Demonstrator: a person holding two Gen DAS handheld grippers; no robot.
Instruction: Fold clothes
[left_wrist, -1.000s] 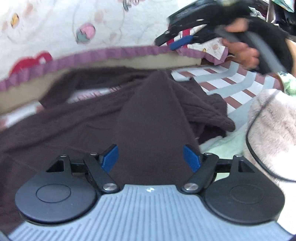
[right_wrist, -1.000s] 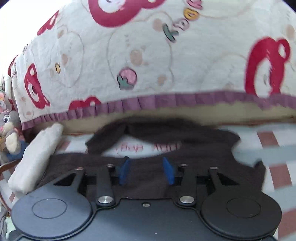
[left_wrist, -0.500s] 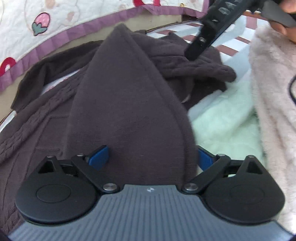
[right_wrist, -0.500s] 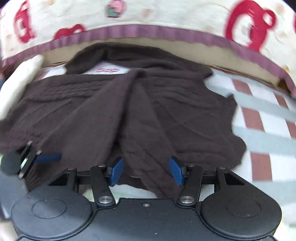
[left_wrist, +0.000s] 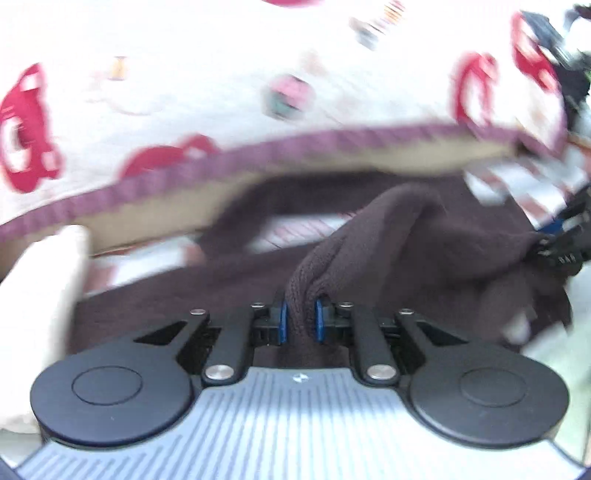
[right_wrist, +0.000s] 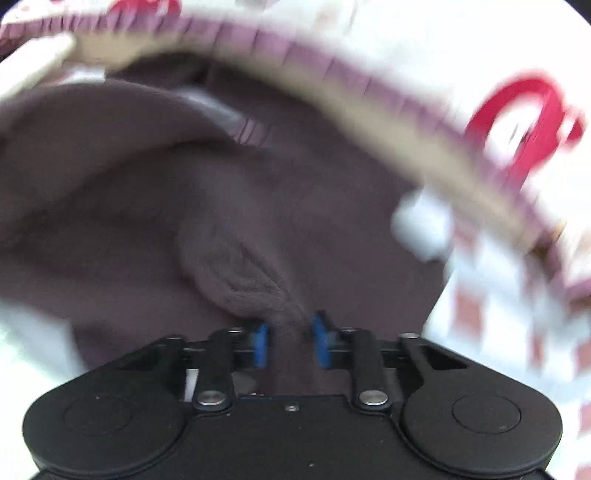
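Observation:
A dark brown knitted sweater (left_wrist: 388, 254) lies on the bed, bunched into a raised fold. My left gripper (left_wrist: 300, 320) is shut on a pinched fold of it, blue pads pressing the knit from both sides. In the right wrist view the same sweater (right_wrist: 155, 206) fills the middle, and my right gripper (right_wrist: 290, 341) is shut on its edge, with fabric between the blue pads. The right gripper also shows at the right edge of the left wrist view (left_wrist: 565, 243), holding the sweater's far side. Both views are blurred by motion.
A white quilt with red prints and a purple ruffled border (left_wrist: 258, 155) hangs behind the sweater. A red and white checked sheet (right_wrist: 498, 295) lies to the right. A white plush item (left_wrist: 40, 295) sits at the left.
Both grippers have closed on the sweater; they were open half a second ago. Both cameras have swung up toward the quilt, and the sweater is pulled into a raised fold between them.

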